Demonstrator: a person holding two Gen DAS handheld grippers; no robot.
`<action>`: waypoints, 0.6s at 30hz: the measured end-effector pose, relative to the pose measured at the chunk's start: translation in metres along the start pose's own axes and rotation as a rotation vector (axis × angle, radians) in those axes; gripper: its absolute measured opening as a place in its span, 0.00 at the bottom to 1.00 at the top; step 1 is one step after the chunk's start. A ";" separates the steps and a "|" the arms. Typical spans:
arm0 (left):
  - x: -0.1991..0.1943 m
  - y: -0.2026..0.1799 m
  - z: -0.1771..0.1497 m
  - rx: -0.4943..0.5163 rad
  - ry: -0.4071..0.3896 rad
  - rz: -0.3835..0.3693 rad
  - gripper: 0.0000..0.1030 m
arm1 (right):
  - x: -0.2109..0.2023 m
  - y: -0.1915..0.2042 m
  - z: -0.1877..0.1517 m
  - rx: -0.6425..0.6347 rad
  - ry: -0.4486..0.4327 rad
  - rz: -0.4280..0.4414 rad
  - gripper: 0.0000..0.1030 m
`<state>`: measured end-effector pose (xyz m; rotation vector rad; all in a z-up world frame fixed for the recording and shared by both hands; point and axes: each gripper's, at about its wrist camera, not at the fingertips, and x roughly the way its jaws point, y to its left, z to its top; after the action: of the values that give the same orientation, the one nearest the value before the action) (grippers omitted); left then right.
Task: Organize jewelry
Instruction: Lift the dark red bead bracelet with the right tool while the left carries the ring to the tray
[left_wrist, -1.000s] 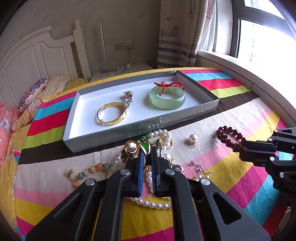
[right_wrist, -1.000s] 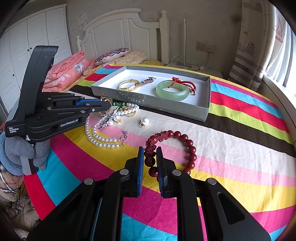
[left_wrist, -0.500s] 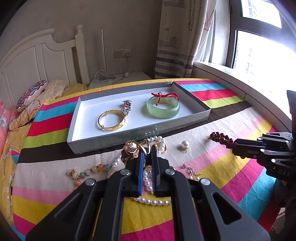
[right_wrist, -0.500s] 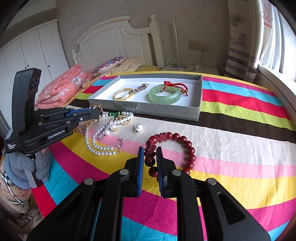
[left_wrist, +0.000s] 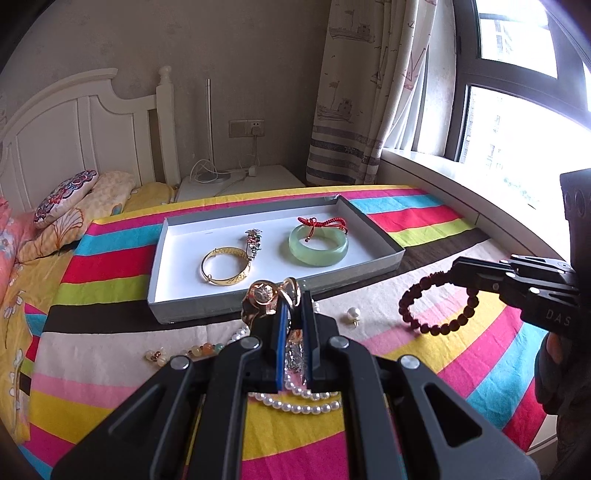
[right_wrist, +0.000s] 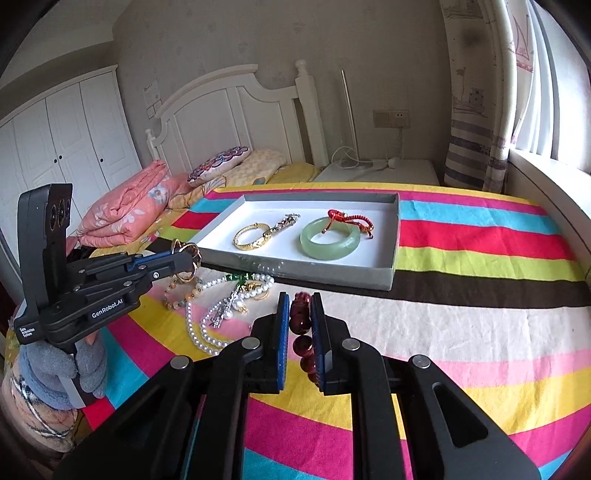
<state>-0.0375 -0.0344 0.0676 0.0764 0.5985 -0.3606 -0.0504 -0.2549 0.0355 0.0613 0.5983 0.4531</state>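
Observation:
A grey tray lies on the striped bedspread with a gold bangle, a small silver chain, and a green jade bangle with a red cord. My left gripper is shut on a gold ring piece, lifted above the bed in front of the tray. My right gripper is shut on a dark red bead bracelet, which hangs from it in the air.
A pearl necklace, a pastel bead bracelet, a lone pearl earring and other tangled pieces lie on the bedspread near the tray. Pillows, a folded pink quilt, a headboard and a window sill surround the bed.
Both grippers have risen. The red bead bracelet has left the bedspread and now hangs from the right gripper. The gold ring piece has lifted off the jewelry pile with the left gripper.

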 end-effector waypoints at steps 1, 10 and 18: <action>-0.001 0.000 0.001 0.000 -0.003 0.003 0.07 | 0.000 0.002 0.004 -0.008 -0.006 0.000 0.14; -0.004 0.011 0.012 -0.002 -0.015 0.028 0.07 | 0.004 0.020 0.040 -0.077 -0.059 -0.017 0.14; 0.001 0.024 0.035 -0.009 -0.026 0.055 0.07 | 0.013 0.038 0.074 -0.157 -0.081 -0.029 0.14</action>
<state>-0.0088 -0.0183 0.0951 0.0792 0.5715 -0.3049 -0.0150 -0.2099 0.0970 -0.0786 0.4816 0.4658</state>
